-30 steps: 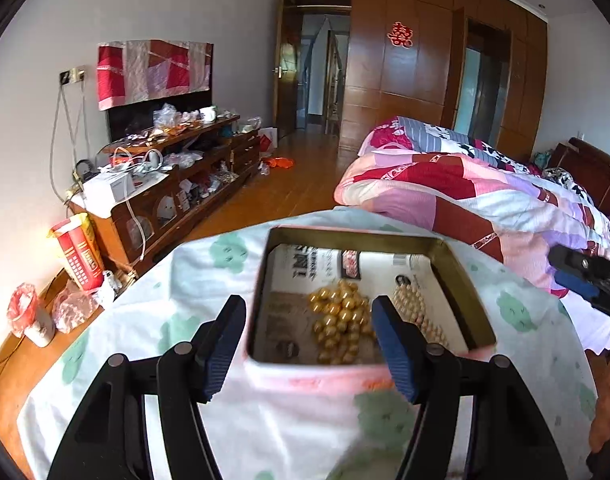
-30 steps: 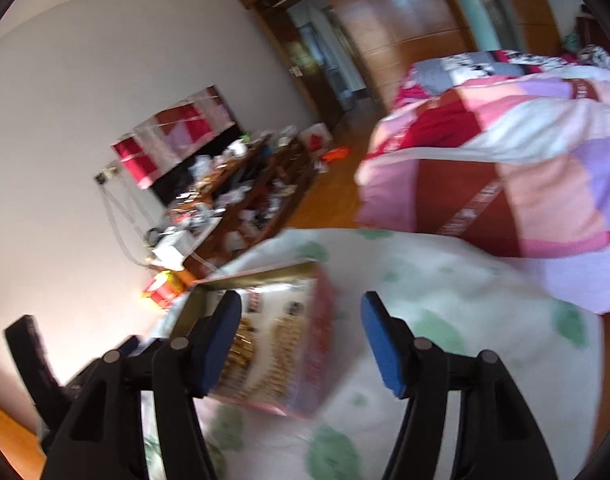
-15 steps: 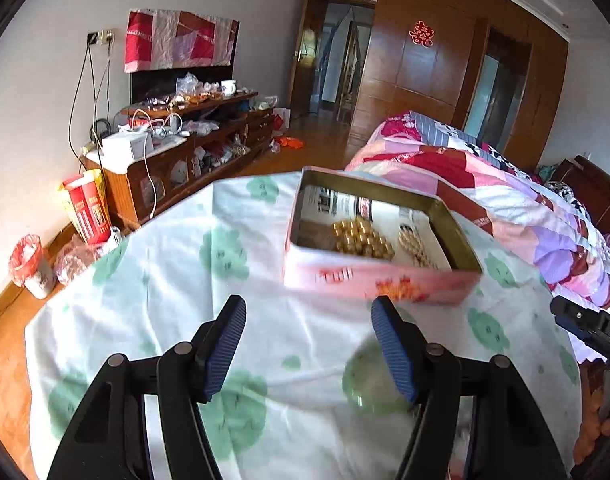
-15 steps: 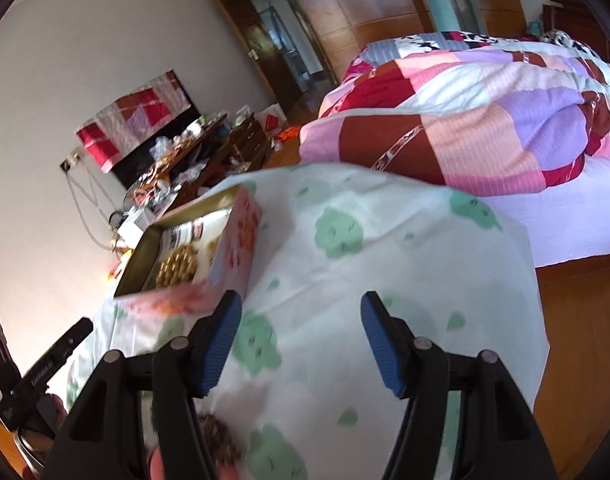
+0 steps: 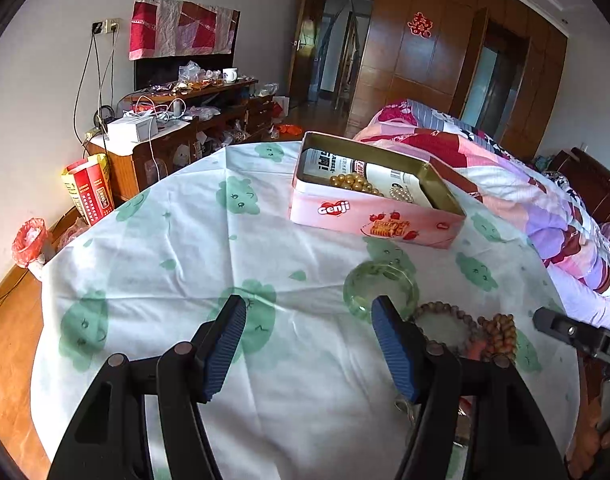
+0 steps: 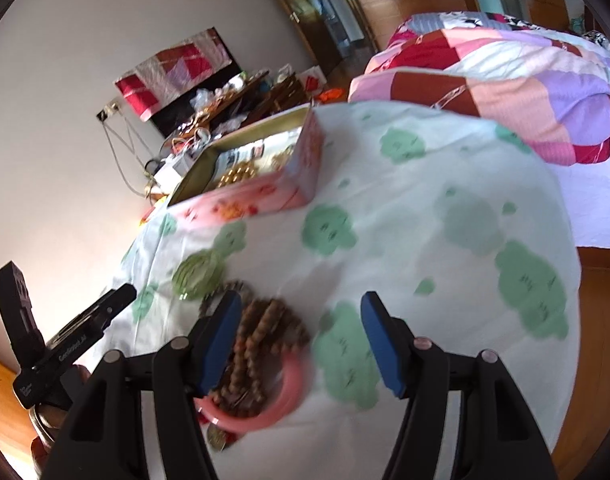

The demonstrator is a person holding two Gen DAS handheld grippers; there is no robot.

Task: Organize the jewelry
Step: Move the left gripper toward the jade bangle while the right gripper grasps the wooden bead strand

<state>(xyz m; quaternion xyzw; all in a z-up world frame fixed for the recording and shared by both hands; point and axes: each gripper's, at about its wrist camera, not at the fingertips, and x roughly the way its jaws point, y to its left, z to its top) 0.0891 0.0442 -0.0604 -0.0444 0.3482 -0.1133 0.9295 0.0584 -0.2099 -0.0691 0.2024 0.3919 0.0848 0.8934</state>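
Now both claws hover wide and empty over loose jewelry.

Left wrist view: left claw [image 5: 305, 322] gapes nearer than the Genji tin [image 5: 375, 194]; green bangle [image 5: 380, 288] lies just right. Right wrist view: right claw [image 6: 301, 320] wide above wooden beads [image 6: 261, 340] and pink bangle [image 6: 265, 404]; better to straddle one piece squarely before closing.

Pink tin [image 5: 369, 216]; white tablecloth [image 5: 185, 264], green blobs; translucent green bangle [image 5: 380, 287]; blue fingers [image 5: 227, 344].

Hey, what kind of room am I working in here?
Most likely a home bedroom: a bed with a patchwork quilt, a cluttered TV cabinet, and wooden wardrobe doors.
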